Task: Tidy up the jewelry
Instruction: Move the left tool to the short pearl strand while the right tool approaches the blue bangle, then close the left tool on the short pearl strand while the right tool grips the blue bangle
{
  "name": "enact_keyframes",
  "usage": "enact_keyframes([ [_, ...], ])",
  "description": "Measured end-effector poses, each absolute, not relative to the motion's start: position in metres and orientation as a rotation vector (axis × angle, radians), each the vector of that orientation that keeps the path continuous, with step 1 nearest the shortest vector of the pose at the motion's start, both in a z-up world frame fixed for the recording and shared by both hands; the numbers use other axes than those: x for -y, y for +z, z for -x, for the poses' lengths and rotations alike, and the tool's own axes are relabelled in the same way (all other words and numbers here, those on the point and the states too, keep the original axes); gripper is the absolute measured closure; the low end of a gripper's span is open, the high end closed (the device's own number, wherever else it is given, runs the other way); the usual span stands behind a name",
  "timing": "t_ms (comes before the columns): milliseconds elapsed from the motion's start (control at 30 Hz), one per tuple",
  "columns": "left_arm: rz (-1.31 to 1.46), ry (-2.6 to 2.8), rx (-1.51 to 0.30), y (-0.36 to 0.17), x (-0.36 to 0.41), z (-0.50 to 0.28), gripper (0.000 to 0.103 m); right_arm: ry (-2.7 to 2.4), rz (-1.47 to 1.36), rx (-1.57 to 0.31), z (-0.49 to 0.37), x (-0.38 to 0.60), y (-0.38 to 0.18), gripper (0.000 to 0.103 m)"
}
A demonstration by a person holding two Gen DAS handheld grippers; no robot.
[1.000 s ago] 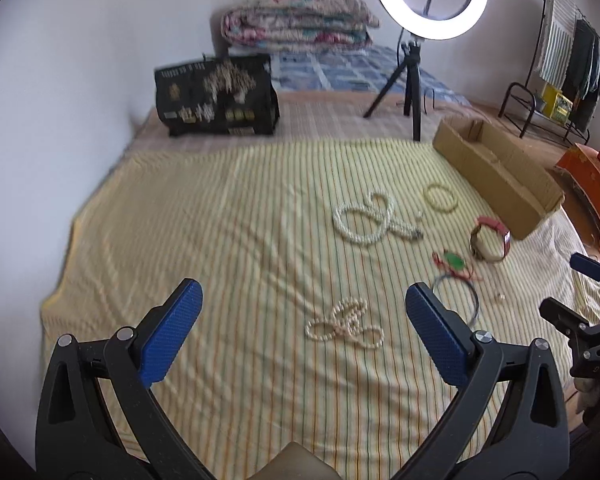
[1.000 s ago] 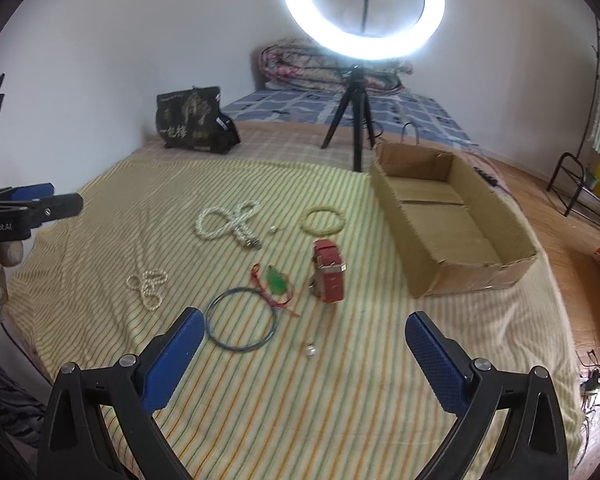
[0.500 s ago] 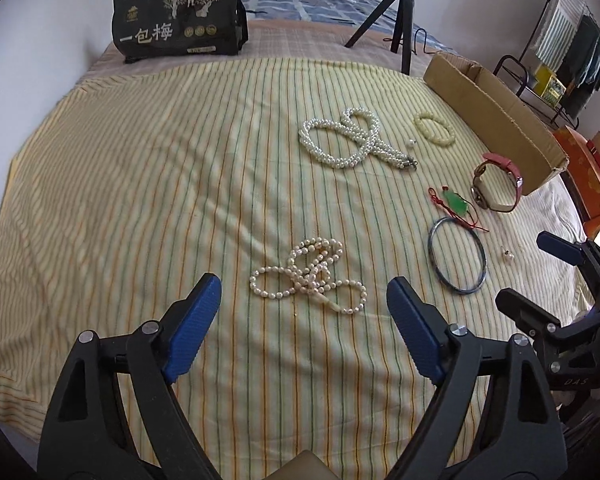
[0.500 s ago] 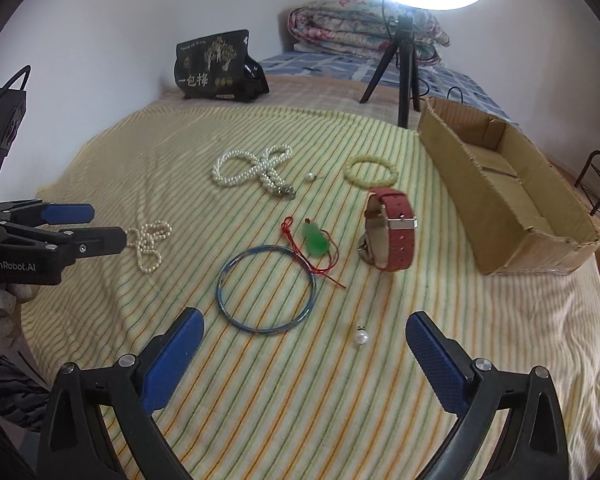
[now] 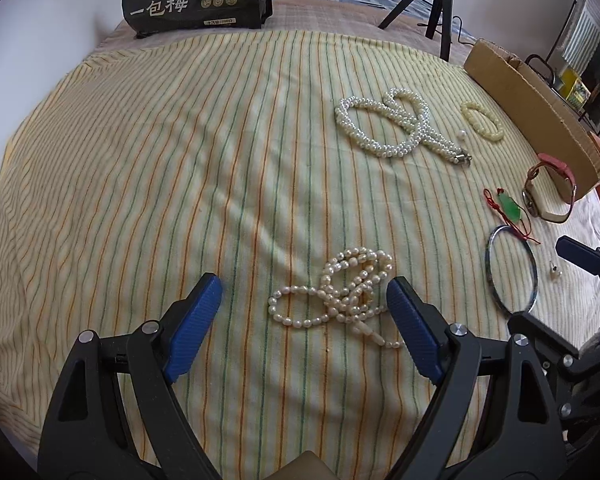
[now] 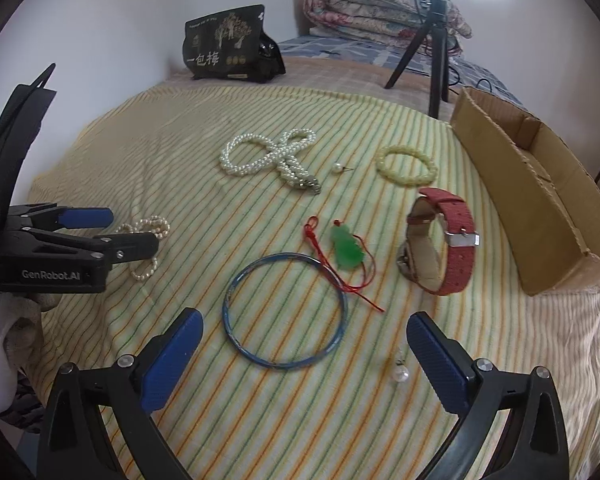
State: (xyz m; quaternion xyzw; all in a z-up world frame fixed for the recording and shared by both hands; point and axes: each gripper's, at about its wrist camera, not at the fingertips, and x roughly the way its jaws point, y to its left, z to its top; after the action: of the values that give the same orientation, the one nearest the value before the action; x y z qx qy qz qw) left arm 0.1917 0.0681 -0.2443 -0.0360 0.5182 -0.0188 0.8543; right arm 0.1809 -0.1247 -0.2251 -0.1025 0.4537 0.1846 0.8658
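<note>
Jaws spread wide and holding nothing, the left gripper [image 5: 304, 312] hovers low over the tangled pearl strand [image 5: 340, 288] on the striped bedspread [image 5: 160, 160], its right pad close beside the beads, contact unclear. A clean pick likely calls for closing across the bunched knot, not a single loop (loose beads slip). The right gripper [image 6: 304, 356], likewise wide apart and empty, frames the blue bangle [image 6: 285, 312] and a pearl earring [image 6: 401, 372]. Beyond lie the jade pendant [image 6: 346, 250], red watch [image 6: 440, 248] and cardboard box [image 6: 540, 200].

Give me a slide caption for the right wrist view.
Open right tool above a blue bangle, pearl earring beside it on the striped cloth.
</note>
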Motion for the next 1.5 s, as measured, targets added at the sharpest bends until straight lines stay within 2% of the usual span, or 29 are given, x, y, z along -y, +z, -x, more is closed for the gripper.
enact_keyframes([
  [200,0.048,-0.027,-1.076,-0.247,-0.067,-0.195,0.021,0.376,0.257,-0.988,-0.187,0.115,-0.237,0.0],
  [467,0.041,-0.021,-1.059,-0.245,-0.068,-0.193,0.041,0.358,0.24,-1.023,-0.197,0.114,-0.244,0.0],
  [567,0.04,-0.022,-1.054,-0.245,-0.068,-0.192,0.045,0.36,0.243,-1.018,-0.198,0.113,-0.244,0.0],
  [600,0.042,-0.022,-1.053,-0.245,-0.069,-0.192,0.046,0.364,0.241,-1.017,-0.197,0.114,-0.244,0.003],
  [733,0.042,-0.026,-1.05,-0.243,-0.069,-0.193,0.065,0.383,0.235,-1.01,-0.197,0.114,-0.24,0.02],
  [833,0.032,-0.029,-1.047,-0.242,-0.067,-0.192,0.07,0.397,0.231,-1.01,-0.196,0.114,-0.239,0.029],
  [867,0.034,-0.033,-1.048,-0.242,-0.067,-0.192,0.075,0.399,0.23,-1.011,-0.196,0.114,-0.239,0.029],
  [1133,0.053,-0.039,-1.056,-0.24,-0.066,-0.192,0.09,0.413,0.196,-1.019,-0.195,0.12,-0.235,0.029],
  [1500,0.127,-0.084,-1.056,-0.232,-0.076,-0.183,0.095,0.418,0.179,-1.006,-0.18,0.126,-0.224,0.029],
])
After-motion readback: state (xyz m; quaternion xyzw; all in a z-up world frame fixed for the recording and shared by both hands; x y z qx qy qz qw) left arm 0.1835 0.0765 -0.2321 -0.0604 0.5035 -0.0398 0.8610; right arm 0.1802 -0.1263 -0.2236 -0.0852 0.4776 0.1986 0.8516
